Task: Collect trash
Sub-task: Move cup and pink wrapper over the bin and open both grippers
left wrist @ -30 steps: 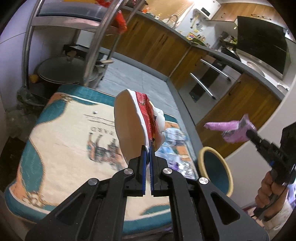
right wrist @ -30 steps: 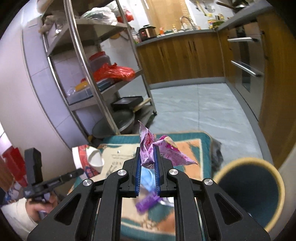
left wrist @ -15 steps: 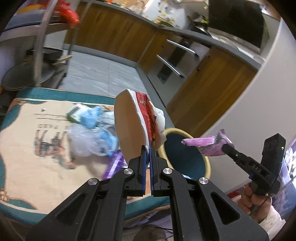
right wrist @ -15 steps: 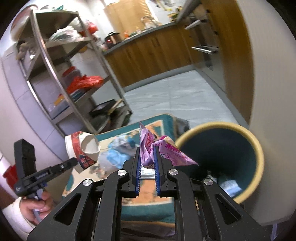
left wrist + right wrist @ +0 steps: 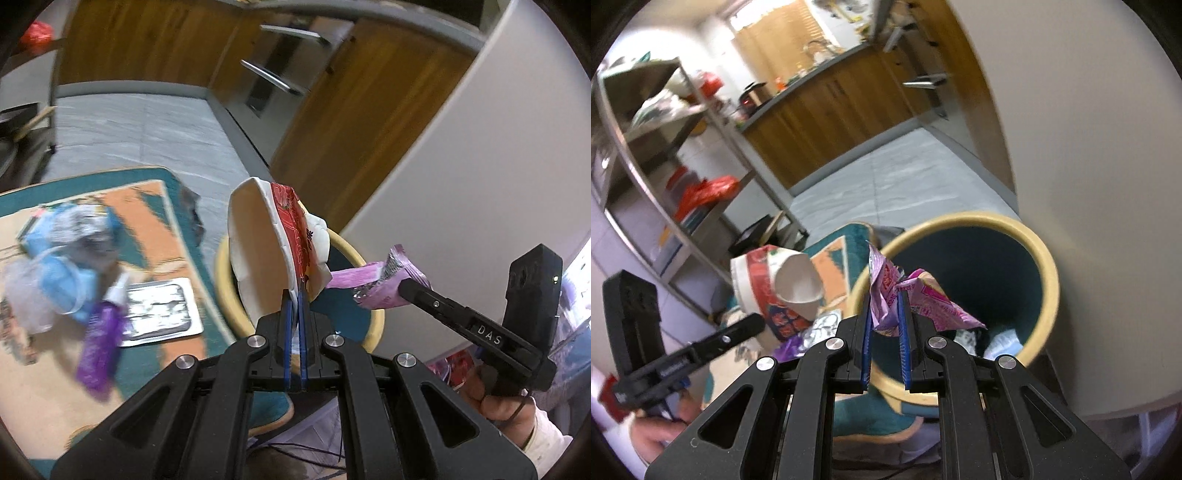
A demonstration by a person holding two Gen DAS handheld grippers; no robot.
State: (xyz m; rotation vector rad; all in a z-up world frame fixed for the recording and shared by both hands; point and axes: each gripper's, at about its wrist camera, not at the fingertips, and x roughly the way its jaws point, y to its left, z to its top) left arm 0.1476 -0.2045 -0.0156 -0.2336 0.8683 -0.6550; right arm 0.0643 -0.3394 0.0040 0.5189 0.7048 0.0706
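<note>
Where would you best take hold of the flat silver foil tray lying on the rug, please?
Probably by its raised rim at the near edge, coming from above at a shallow slant. The foil tray lies flat on the rug, so only the rim gives the fingers something to pinch; the purple wrapper crowds its left side.

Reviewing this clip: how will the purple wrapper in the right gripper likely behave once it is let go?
The purple wrapper looks crumpled and thin, so probably floppy and very light. Pinched in the right gripper above the bin, it may flutter rather than drop straight, and might cling to a pad.
</note>
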